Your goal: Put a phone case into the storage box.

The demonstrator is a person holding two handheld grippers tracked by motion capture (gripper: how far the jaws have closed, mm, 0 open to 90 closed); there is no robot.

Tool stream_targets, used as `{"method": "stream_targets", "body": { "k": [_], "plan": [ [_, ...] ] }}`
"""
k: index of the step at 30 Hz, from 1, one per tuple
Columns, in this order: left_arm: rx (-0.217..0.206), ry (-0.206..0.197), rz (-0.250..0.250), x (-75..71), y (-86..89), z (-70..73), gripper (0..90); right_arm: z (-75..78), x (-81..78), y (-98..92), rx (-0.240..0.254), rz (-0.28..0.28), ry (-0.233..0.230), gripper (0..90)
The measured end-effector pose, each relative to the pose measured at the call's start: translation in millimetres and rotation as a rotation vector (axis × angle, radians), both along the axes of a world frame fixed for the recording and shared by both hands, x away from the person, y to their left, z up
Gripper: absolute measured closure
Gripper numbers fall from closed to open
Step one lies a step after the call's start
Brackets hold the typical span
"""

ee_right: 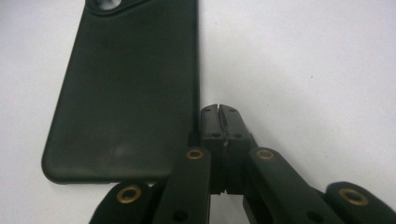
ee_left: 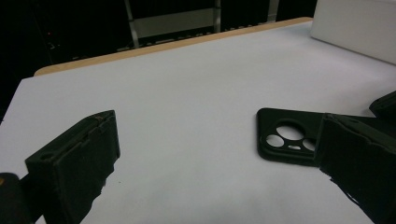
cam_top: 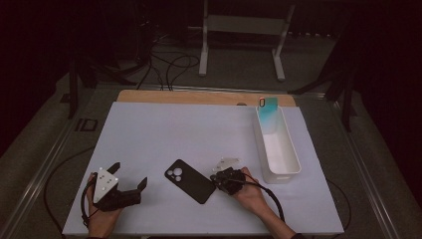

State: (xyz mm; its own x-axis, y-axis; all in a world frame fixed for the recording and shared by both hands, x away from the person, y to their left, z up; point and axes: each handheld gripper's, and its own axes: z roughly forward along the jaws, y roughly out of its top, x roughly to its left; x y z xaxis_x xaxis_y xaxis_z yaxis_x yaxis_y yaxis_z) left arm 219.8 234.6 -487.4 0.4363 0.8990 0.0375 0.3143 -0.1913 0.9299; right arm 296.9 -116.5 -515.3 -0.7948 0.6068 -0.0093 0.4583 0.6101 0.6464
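Spreading across most of the high view, the white table top [cam_top: 199,129] carries everything else, with a strip of bare wood along its far edge. Next in size, a long white bin [cam_top: 288,159] stands along the right side of that surface, and a teal phone case [cam_top: 269,113] leans upright inside its far end. Flat on the white surface, near the front edge and between the two hands, lies the black phone case [cam_top: 189,180], back side up, its camera cut-out at the end farther from the person. From the left gripper view this case [ee_left: 288,135] sits ahead and to the right, well apart from that tool. At the front left, the left gripper [cam_top: 130,185] rests in the person's hand with its jaws spread wide and nothing between them. Smallest, the right gripper [ee_right: 218,113] has its jaws pressed together with nothing clamped, the tips sitting just beside the long edge of the case [ee_right: 126,93], close to its lower corner
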Motion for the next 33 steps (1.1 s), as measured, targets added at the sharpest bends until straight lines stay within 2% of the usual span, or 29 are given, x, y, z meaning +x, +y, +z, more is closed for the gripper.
{"method": "stream_targets", "body": {
  "k": [2,6,13,17,21,27,33],
  "plan": [
    [0.002,0.002,0.0,0.1,0.4,-0.1,0.7,2.4,0.0,-0.8,0.008,-0.01,-0.003,85.4],
    [0.002,0.001,0.0,0.2,-0.3,-0.3,0.7,10.5,-0.6,-2.2,0.029,-0.017,-0.015,70.5],
    [0.002,0.001,0.0,0.1,-0.4,-0.1,0.7,24.3,-1.6,-3.4,0.05,-0.009,-0.001,47.1],
    [0.002,0.002,0.001,0.2,-0.3,-0.2,0.7,32.6,-2.4,-4.7,0.081,-0.012,0.005,35.0],
    [0.003,0.002,0.001,0.2,-0.3,-0.3,0.7,38.5,-4.2,-3.4,0.094,-0.017,-0.001,20.5],
    [0.003,0.003,0.0,0.3,-0.6,-0.3,0.7,44.9,-7.9,6.0,0.07,0.005,0.001,11.2],
    [0.002,0.002,0.002,0.0,0.1,0.0,0.7,47.0,-7.0,20.3,0.022,0.022,0.021,9.0]
  ]
}}
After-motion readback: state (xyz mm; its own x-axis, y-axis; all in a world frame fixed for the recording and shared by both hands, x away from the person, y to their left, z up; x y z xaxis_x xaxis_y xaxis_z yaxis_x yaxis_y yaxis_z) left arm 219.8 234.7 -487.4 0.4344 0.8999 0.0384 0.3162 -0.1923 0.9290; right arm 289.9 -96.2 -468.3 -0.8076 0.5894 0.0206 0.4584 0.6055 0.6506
